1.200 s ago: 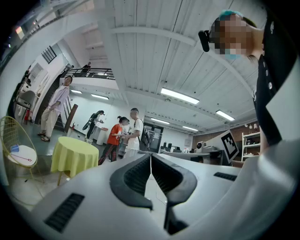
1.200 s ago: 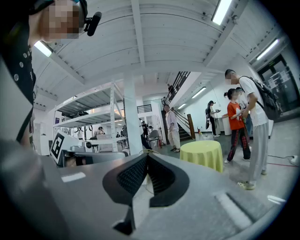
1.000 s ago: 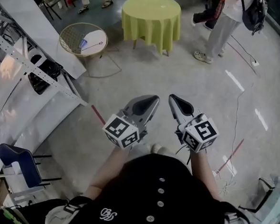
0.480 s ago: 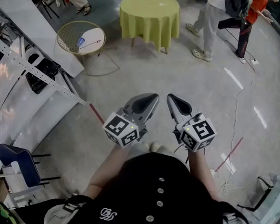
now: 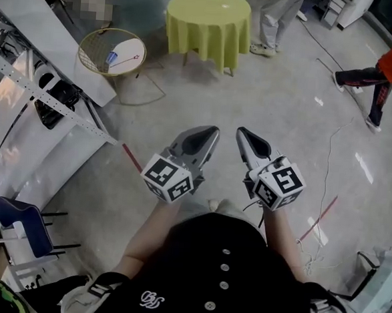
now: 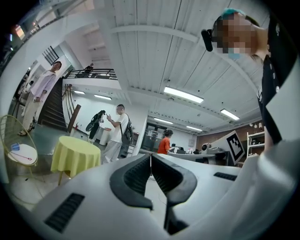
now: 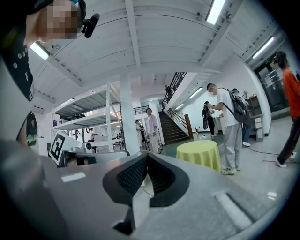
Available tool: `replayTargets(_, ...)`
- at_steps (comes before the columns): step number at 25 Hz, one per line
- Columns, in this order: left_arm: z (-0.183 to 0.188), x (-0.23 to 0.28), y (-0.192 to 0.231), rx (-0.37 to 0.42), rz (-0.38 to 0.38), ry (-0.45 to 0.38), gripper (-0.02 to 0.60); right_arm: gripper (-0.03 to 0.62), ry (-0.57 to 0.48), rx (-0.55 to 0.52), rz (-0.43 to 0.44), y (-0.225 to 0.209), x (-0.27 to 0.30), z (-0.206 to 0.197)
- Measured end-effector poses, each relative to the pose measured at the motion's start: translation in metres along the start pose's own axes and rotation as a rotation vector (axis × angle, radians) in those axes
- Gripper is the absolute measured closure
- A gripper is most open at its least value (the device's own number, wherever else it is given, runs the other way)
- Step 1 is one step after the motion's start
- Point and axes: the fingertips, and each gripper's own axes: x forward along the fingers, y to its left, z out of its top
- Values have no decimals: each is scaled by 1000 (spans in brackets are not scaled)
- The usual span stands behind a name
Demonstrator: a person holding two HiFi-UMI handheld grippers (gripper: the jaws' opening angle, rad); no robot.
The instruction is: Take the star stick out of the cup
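Note:
Far off at the upper left, a small round wire side table (image 5: 96,45) carries a blue cup (image 5: 111,57) lying by its white top, with a thin star stick (image 5: 130,57) reaching out from it. The left gripper view shows the same cup (image 6: 15,146) and stick (image 6: 26,158) small at its left edge. My left gripper (image 5: 214,129) and right gripper (image 5: 240,131) are held side by side in front of my body, well short of that table. Both are shut with nothing between the jaws, as the left gripper (image 6: 150,155) and right gripper (image 7: 147,153) also show in their own views.
A round table with a yellow-green cloth (image 5: 209,16) stands ahead. White metal shelving (image 5: 33,87) runs along the left, with a blue chair (image 5: 20,224) near me. People walk at the back and right, one in orange (image 5: 389,69). Cables (image 5: 329,168) lie on the floor.
Both grippers have shifted slightly forward, still shut. The people at the back have walked on; the one in orange has moved to the far right.

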Motion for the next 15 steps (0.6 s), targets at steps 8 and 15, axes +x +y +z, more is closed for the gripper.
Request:
replayTargets(8,-4,22,12,-22,-9,22,565,591,6,20,7,-16,17,1)
replayTargets(15,-9,55,58,-43,-43,28,565,591,22,56,-8,-54,59,-11)
